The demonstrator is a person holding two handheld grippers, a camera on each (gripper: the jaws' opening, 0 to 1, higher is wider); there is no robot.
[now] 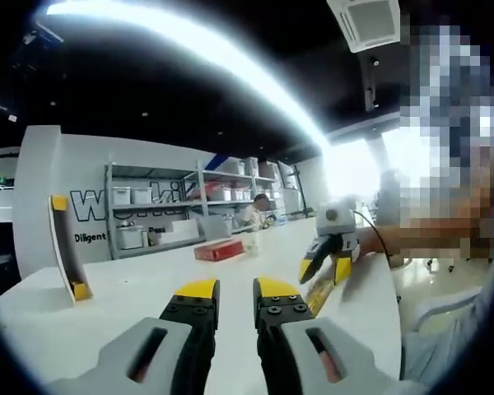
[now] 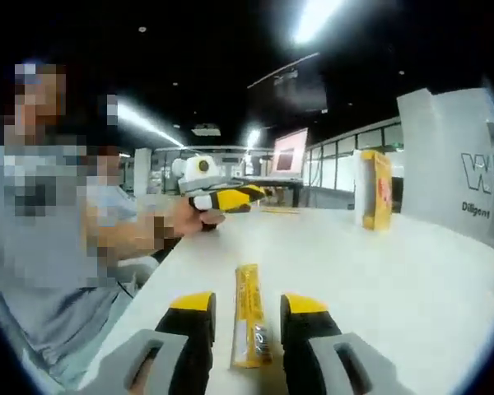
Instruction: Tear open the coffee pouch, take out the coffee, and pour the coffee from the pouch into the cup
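A: While the coffee pouch (image 2: 249,317) lies flat on the white table (image 2: 412,280), nothing of the task looks started. It is a long yellow stick, unopened as far as I can tell, lengthwise between the right gripper's (image 2: 247,309) jaws, which stand apart on either side of it without pinching.

B: So the step in hand is the first pickup?

A: My judgement, yes. Next the right jaws must close on the pouch's body and lift it, then the left gripper (image 1: 235,290) must take the top edge for the tear. The stick is thin and flat on the table, so the jaws need to come down low or they will slide over it.

B: State of the left jaws?

A: Released, a clear gap between them, nothing held. They hover over bare table.

B: What does one view give that the other does not?

A: The left gripper view shows a red box (image 1: 218,249) farther down the table, a slanted yellow-ended stand (image 1: 66,247) to the left and shelving with white bins (image 1: 144,218) behind. It also catches the right gripper (image 1: 325,263) from outside, with the pouch (image 1: 317,294) just below its tips. The right gripper view shows a yellow carton (image 2: 375,189) standing upright, and the left gripper (image 2: 235,197) in a hand.

B: The cup?

A: I cannot pick one out for certain.
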